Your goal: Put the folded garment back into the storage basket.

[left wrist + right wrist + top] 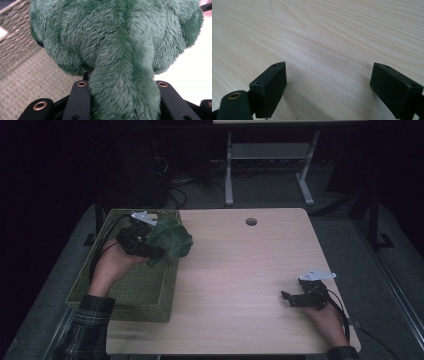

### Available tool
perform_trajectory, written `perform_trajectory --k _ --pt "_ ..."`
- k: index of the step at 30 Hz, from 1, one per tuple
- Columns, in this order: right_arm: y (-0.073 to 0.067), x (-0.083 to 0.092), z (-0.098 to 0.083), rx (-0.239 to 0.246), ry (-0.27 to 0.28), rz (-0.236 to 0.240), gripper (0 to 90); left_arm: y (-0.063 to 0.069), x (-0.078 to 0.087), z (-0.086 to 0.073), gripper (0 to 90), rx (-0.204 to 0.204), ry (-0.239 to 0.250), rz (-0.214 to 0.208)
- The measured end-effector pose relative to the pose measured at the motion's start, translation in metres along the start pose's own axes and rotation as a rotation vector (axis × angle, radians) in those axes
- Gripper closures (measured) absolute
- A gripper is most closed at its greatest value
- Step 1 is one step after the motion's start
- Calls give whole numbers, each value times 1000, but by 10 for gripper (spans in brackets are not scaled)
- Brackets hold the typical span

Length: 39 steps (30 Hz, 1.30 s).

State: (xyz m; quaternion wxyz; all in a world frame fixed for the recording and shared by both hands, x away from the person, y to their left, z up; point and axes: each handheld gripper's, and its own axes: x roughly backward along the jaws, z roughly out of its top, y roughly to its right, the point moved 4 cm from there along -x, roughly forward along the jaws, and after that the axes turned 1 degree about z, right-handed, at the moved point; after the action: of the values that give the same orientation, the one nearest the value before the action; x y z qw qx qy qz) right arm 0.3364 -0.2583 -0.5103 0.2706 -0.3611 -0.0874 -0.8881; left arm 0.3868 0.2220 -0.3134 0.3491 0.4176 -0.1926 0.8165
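Plush toy (170,239) looks soft, light; your left gripper (123,100) clamps its narrow limb, right gripper (328,82) gapes empty.

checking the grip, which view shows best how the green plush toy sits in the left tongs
The left gripper view: the green plush toy has a limb pinched between the two black jaws. The high view shows the toy whole but small, at the left tongs above the basket's edge. The right gripper view looks at the table.

Green plush toy (117,50) cropped by the top edge in the left gripper view, hiding the left claw (120,100) pads; its identity unclear, perhaps an animal. Wicker basket (150,310) near rim blurred.
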Motion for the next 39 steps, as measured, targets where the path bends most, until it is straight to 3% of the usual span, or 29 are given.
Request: perform_trajectory --k 7,19,23,39 --pt "0 0 0 0 0 0 133 -19 9 -22 647 62 -3 53" --pt "0 0 0 0 -1 0 133 -42 5 -57 645 140 -11 108" --pt "0 0 0 -1 -1 0 133 -48 -4 -68 644 159 -29 130" --pt "0 0 0 1 -1 0 133 -66 -45 -98 644 202 -76 126"
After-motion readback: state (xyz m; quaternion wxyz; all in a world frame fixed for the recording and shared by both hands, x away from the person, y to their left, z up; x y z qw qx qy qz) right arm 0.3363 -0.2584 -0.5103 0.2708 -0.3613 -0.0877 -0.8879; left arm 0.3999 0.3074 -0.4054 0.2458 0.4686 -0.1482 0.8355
